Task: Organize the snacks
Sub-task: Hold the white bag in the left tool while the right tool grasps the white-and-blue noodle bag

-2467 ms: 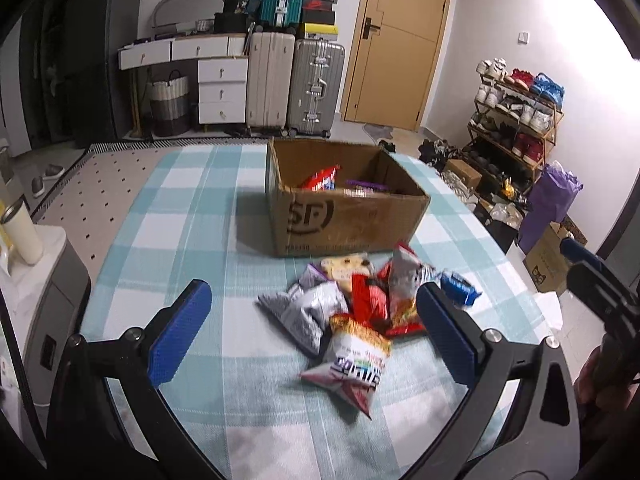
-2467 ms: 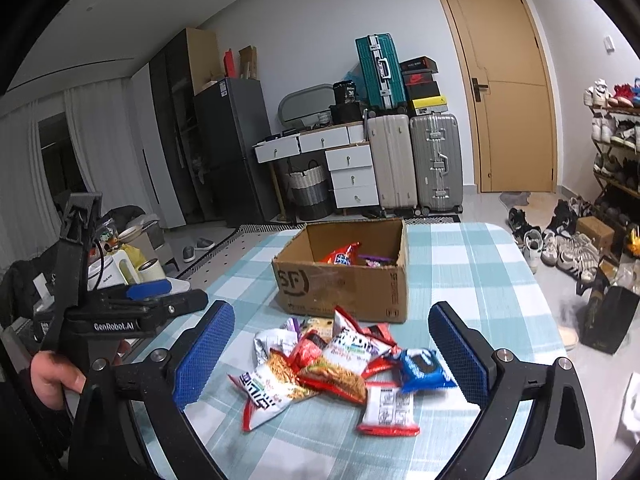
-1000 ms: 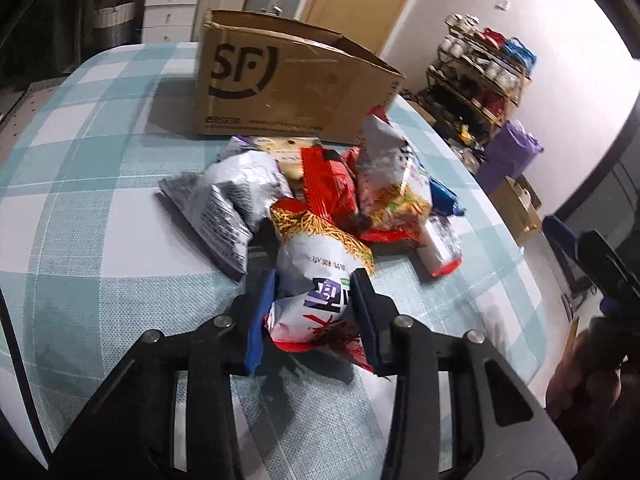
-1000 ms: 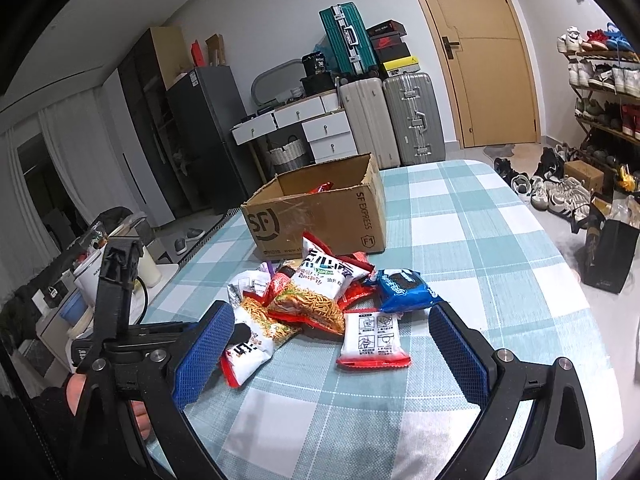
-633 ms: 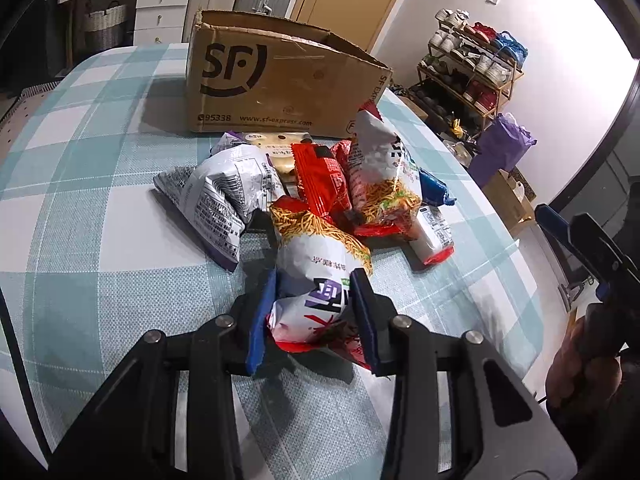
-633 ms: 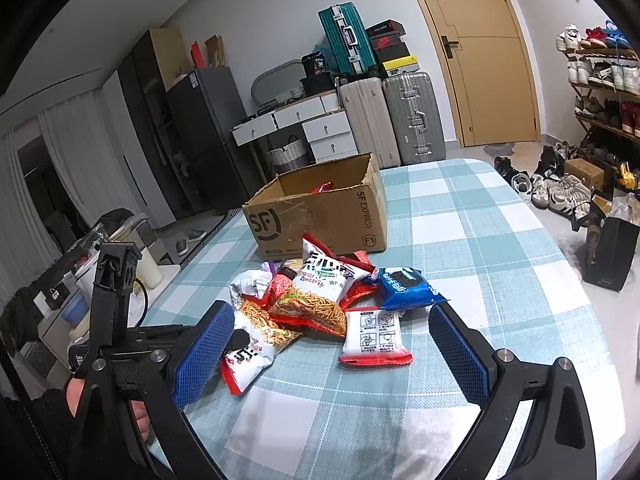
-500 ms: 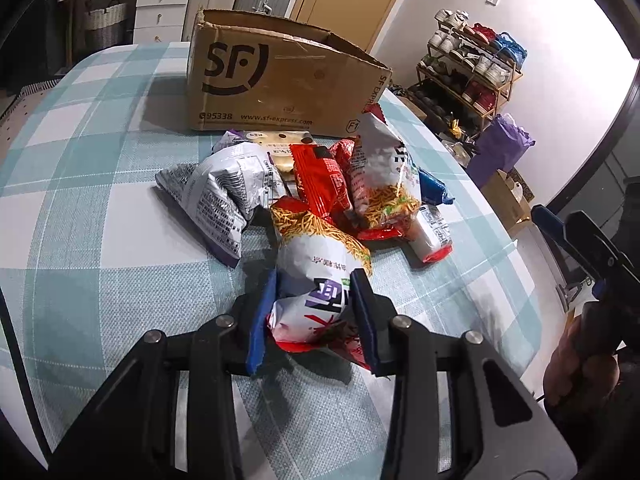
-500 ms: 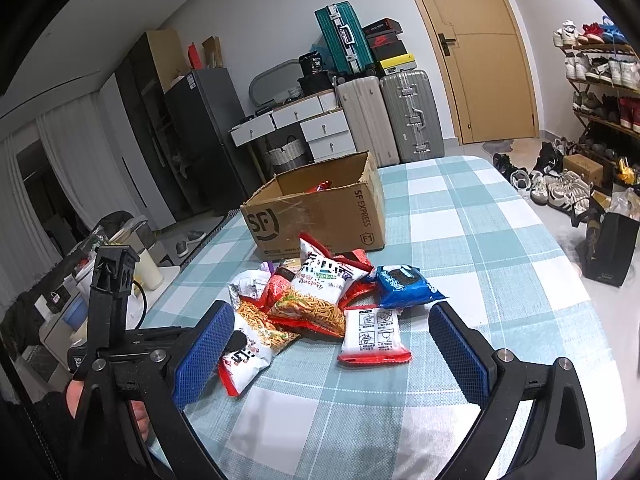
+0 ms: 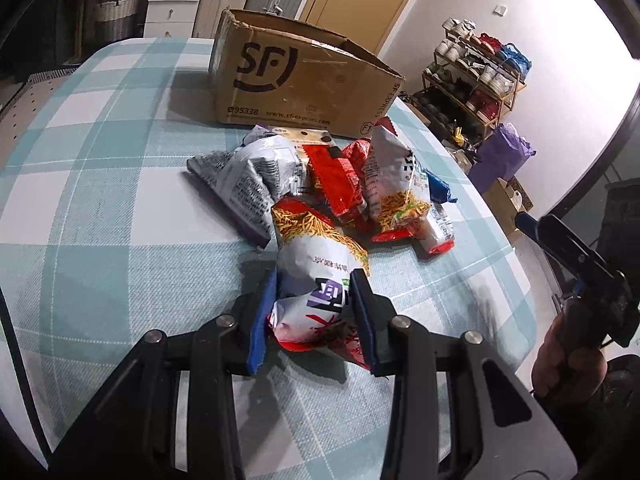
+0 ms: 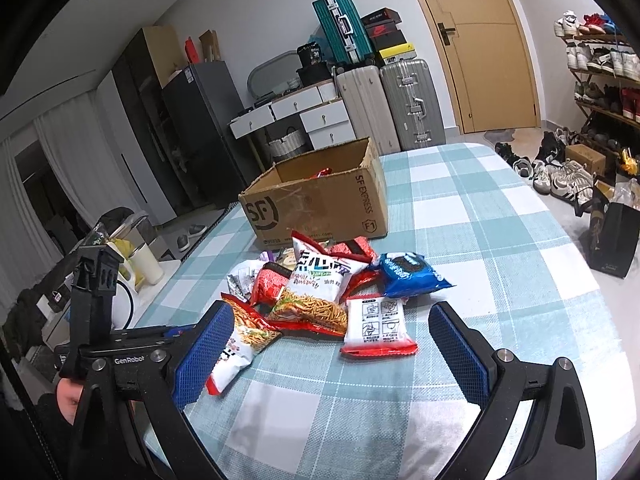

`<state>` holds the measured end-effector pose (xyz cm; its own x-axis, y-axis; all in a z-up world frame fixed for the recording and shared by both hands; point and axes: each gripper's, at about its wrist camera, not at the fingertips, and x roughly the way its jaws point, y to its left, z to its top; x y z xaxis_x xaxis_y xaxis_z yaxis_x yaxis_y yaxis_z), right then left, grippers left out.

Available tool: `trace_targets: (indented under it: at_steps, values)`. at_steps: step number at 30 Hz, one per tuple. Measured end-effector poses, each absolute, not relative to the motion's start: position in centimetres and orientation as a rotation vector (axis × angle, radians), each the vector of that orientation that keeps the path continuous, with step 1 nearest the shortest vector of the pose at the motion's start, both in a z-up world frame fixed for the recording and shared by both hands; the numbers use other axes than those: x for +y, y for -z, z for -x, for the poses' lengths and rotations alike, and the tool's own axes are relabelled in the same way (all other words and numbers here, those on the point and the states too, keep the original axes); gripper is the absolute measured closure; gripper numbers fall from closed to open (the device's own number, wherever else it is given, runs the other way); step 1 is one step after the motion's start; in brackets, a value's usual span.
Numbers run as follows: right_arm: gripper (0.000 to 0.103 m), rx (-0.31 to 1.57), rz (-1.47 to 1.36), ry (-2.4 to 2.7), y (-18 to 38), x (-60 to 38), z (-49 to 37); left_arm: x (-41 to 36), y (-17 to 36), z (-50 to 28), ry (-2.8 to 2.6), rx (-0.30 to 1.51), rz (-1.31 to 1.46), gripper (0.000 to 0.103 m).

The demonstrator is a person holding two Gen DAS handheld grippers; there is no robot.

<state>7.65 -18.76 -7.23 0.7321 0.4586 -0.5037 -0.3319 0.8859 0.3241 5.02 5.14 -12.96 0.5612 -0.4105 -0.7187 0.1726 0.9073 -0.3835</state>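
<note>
- The left gripper [image 9: 314, 316] pinches the noodle-snack bag [image 9: 320, 264] by its lower end, both blue pads pressed into the crinkled film; the bag sits at the near edge of the snack pile [image 10: 320, 284] on the checked tablecloth [image 9: 100, 220].
- The right gripper [image 10: 330, 350] has its fingers spread wide with nothing between them, hanging above the cloth just in front of the red-and-white packet [image 10: 378, 326].
- The cardboard box [image 9: 296, 80] stands open behind the pile, with at least 1 red packet visible inside from the right wrist view.
- Judging by the task, the step in hand is carrying this bag to the box.
- To do it well, lift the bag straight up first, so its top end clears the grey bag [image 9: 248, 184] and the red packet [image 9: 336, 184] it leans against and does not drag them along.
- The hold is low on a puffy bag, so the top will likely flop; carry it slowly and high over the box's near wall.
- Release only once the bag hangs inside the walls.
</note>
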Motion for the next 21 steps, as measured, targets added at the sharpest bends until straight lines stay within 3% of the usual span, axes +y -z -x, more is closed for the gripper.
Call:
trace_targets:
  at_steps: [21]
  values:
    - [0.003, 0.746, -0.196, -0.483, 10.2, -14.1, -15.1, 9.5, 12.7, -4.4, 0.312, 0.891, 0.384, 0.069]
